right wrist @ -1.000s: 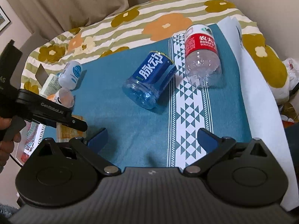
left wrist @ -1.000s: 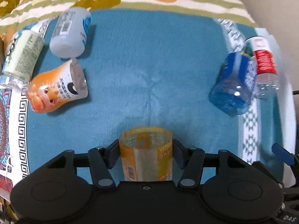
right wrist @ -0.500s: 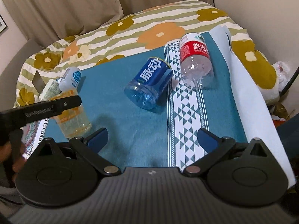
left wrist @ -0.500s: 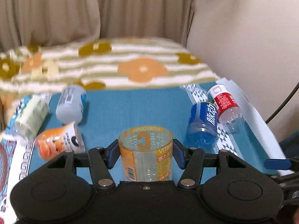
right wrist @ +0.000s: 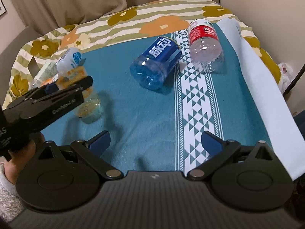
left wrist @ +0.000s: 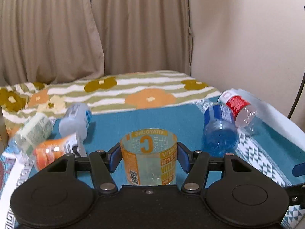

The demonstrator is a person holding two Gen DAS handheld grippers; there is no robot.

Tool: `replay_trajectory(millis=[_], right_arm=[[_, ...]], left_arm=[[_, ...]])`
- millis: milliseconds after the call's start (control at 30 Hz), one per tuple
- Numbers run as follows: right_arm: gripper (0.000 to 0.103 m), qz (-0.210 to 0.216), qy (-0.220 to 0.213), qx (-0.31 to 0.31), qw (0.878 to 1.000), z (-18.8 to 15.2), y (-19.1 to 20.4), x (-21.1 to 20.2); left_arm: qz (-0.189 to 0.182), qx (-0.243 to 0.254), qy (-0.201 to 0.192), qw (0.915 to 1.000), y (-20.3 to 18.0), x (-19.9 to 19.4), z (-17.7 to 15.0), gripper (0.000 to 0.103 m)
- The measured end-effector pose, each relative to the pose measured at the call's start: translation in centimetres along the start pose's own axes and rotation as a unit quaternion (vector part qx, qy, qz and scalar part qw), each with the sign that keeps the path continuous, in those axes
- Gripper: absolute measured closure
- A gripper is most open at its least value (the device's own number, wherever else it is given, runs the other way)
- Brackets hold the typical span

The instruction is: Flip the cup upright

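Observation:
A clear cup with an orange and yellow label (left wrist: 149, 157) stands nearly upright, open end up, between the blue pads of my left gripper (left wrist: 149, 158), which is shut on it. In the right wrist view the same cup (right wrist: 86, 97) sits with its base on the teal cloth (right wrist: 133, 118) at the left, with the left gripper (right wrist: 57, 93) across it. My right gripper (right wrist: 155, 143) is open and empty, above the cloth near its front edge.
A blue cup (right wrist: 157, 65) and a red-labelled clear cup (right wrist: 205, 46) lie on their sides at the back right. A white-blue bottle (left wrist: 75, 121), a green-labelled one (left wrist: 33, 132) and an orange one (left wrist: 55, 150) lie at the left. A floral blanket (right wrist: 133, 22) lies behind.
My left gripper has turned from pointing down at the cloth to level, bringing the held cup from lying to upright. The right gripper has barely moved.

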State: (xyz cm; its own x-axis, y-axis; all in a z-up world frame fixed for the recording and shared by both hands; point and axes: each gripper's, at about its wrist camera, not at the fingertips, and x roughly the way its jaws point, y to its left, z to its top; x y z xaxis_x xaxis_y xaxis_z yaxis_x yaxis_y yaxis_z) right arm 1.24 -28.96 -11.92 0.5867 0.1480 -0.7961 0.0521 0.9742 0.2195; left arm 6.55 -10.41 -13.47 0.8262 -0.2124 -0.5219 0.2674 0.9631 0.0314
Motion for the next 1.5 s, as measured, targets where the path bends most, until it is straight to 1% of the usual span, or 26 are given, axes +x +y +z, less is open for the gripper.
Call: replay_trajectory(millis=[67,167,233,300,333,367,500,600,733,833,967,1033,1200,1267,1500], right_arm=[[0.0,0.001,0.0,-0.003,1.0,-0.3,0.2,0.0],[0.0,0.002,0.002,-0.004,1.0,-0.6,0.5,-0.1],[0.0,0.004,0.002,-0.005,1.0,-0.8,0.6,-0.3],[0.0,0.004,-0.001,-0.008,1.0,-0.9,0.8,-0.6],[0.0,0.003,-0.003,-0.008,1.0,-0.9,0.8,-0.7],[0.0,0.003,-0.004,-0.008,1.0,-1.0,0.8,-0.8],[0.0,0.001,-0.009,-0.007,1.0,-1.2,0.7,-1.4],[0.0,0.0,-0.014,-0.005,1.0,-1.2,0.5,-2.0],[0.0,0.002,-0.026,-0.001,1.0,-1.0,0.5,-3.0],[0.0,0.001,-0.037,-0.003,0.999,-0.6,0.7,-4.0],[0.0,-0.004,-0.052,-0.013,0.999,0.2,1.6,-5.7],[0.0,-0.008,-0.059,-0.019,0.998,0.7,2.2,-6.6],[0.0,-0.014,-0.069,-0.035,0.997,2.0,4.0,-8.9],[0.0,-0.021,-0.072,-0.044,0.996,2.3,4.8,-9.6],[0.0,-0.049,-0.071,-0.054,0.995,2.7,7.0,-11.4]], left_arm=[[0.0,-0.005,0.002,1.0,0.2,-0.1,-0.3,0.038],[-0.005,-0.008,0.018,0.9998,0.2,-0.2,-0.5,0.038],[-0.008,-0.015,0.021,0.9996,0.2,-0.6,-0.5,0.035],[-0.008,-0.019,0.028,0.9994,0.2,-0.7,-0.5,0.02],[-0.009,-0.021,0.032,0.9992,0.2,-0.7,-0.4,0.016],[-0.01,-0.023,0.033,0.9991,0.2,-0.8,-0.4,0.013],[-0.014,-0.028,0.042,0.9986,0.1,-0.9,-0.4,0.006],[-0.009,-0.029,0.053,0.9981,-0.1,-1.1,-0.3,0.006],[-0.002,-0.037,0.055,0.9978,0.1,-2.3,0.2,0.006],[0.002,-0.049,0.049,0.9976,0.6,-4.0,1.0,0.006],[0.008,-0.056,0.059,0.9966,1.4,-6.7,2.4,0.006],[0.014,-0.058,0.068,0.9959,1.9,-8.0,3.2,0.006],[0.019,-0.063,0.113,0.9914,3.8,-10.8,4.6,0.004],[0.024,-0.062,0.123,0.9902,4.5,-11.9,4.9,0.004],[0.044,-0.064,0.139,0.9872,6.2,-15.0,5.4,0.003]])
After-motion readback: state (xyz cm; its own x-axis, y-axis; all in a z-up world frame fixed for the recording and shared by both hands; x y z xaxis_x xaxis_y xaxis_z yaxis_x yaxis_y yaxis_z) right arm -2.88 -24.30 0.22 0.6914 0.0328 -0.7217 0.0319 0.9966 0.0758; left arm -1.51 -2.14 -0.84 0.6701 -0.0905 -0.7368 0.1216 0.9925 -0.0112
